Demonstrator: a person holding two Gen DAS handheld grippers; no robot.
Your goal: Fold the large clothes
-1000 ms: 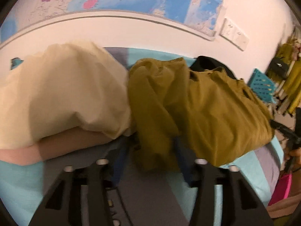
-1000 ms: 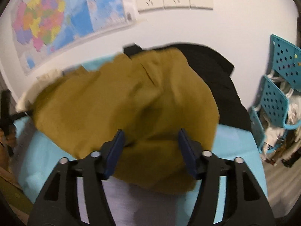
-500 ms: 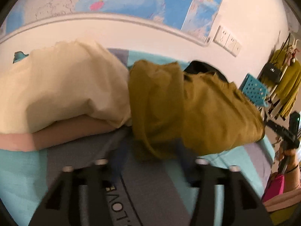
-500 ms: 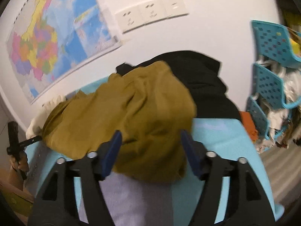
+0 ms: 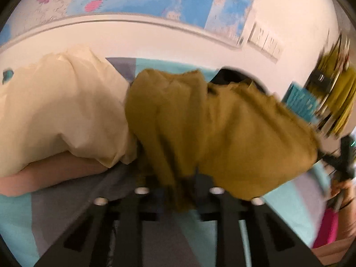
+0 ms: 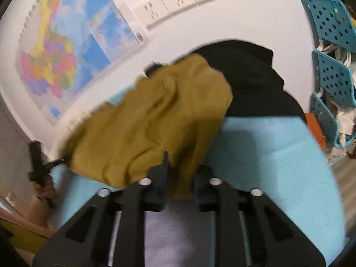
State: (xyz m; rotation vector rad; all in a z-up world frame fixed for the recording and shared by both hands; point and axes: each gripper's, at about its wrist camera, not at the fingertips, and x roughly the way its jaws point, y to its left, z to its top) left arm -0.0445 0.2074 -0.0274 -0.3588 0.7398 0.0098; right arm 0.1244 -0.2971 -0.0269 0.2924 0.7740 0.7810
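Olive garment bunched mid-bed on teal-grey bedspread, cream pile at its 9 o'clock, black garment at its 1 o'clock in right view.

Left gripper: jaws closing, pinching olive hem. Right gripper: jaws closing on olive fold.

Risks, as judgement:
- thin bite, cloth slips on lift
- extra layers caught, crooked fold
- lift drags cream pile or black garment
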